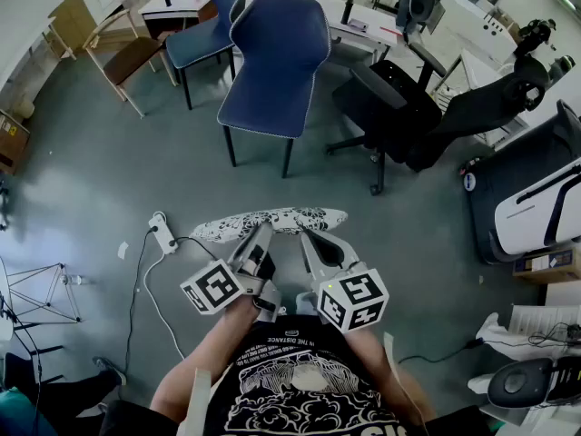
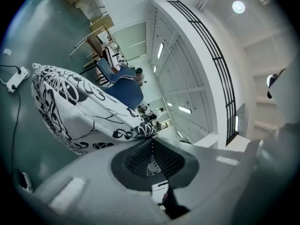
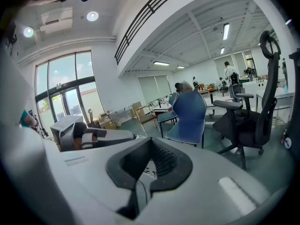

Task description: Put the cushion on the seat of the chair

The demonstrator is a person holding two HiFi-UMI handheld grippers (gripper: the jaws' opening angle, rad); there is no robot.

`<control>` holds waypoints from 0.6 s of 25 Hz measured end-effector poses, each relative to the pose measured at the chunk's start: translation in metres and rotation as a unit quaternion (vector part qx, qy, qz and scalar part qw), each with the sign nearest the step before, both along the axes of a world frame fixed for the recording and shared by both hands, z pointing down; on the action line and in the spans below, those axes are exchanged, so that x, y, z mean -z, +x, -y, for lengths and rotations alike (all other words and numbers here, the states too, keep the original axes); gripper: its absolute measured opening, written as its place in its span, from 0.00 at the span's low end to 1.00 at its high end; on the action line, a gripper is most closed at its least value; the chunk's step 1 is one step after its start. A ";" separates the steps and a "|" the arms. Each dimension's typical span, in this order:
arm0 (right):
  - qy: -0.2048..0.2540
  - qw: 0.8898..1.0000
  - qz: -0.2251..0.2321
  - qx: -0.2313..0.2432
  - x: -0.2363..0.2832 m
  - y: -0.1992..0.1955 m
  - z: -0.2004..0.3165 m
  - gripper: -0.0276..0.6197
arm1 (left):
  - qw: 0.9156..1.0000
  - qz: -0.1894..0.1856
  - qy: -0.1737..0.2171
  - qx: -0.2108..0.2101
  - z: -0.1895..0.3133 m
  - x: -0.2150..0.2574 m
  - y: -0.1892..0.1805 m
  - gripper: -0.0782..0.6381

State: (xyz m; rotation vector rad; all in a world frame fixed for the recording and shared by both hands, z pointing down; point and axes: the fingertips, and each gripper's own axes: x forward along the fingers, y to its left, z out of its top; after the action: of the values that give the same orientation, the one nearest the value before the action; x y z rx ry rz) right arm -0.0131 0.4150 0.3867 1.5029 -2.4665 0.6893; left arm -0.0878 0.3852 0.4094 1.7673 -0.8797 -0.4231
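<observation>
A black-and-white patterned cushion (image 1: 272, 222) hangs flat in the air in front of me, above the grey floor. My left gripper (image 1: 261, 236) is shut on its near edge, and in the left gripper view the fabric (image 2: 79, 111) runs out from the closed jaws (image 2: 151, 137). My right gripper (image 1: 310, 236) is shut on the same edge a little to the right. In the right gripper view (image 3: 151, 143) only a scrap of patterned cloth (image 3: 149, 168) shows between the pads. The blue chair (image 1: 277, 62) stands ahead, with its seat bare (image 3: 187, 121).
A black office chair (image 1: 408, 107) stands right of the blue one, a second blue chair (image 1: 209, 25) and a wooden chair (image 1: 123, 57) behind to the left. A power strip with its cable (image 1: 163, 234) lies on the floor at the left. A large machine (image 1: 536, 198) stands at the right.
</observation>
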 end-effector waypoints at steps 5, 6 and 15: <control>0.002 1.000 0.001 -0.008 0.002 -0.016 0.000 0.03 | 1.000 -0.012 -0.004 -0.009 -0.006 -0.001 -0.013 0.13; 0.004 1.000 0.001 -0.007 0.003 -0.019 0.001 0.03 | 1.000 -0.009 -0.005 -0.009 -0.007 -0.002 -0.016 0.13; -0.001 1.000 -0.002 0.011 0.001 -0.029 0.015 0.03 | 1.000 -0.027 -0.006 0.001 0.004 -0.003 -0.022 0.13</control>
State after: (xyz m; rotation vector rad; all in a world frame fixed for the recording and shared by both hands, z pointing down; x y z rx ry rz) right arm -0.0418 0.4003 0.3861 1.4724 -2.4736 0.6841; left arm -0.1095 0.3815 0.4125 1.7361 -0.8438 -0.4638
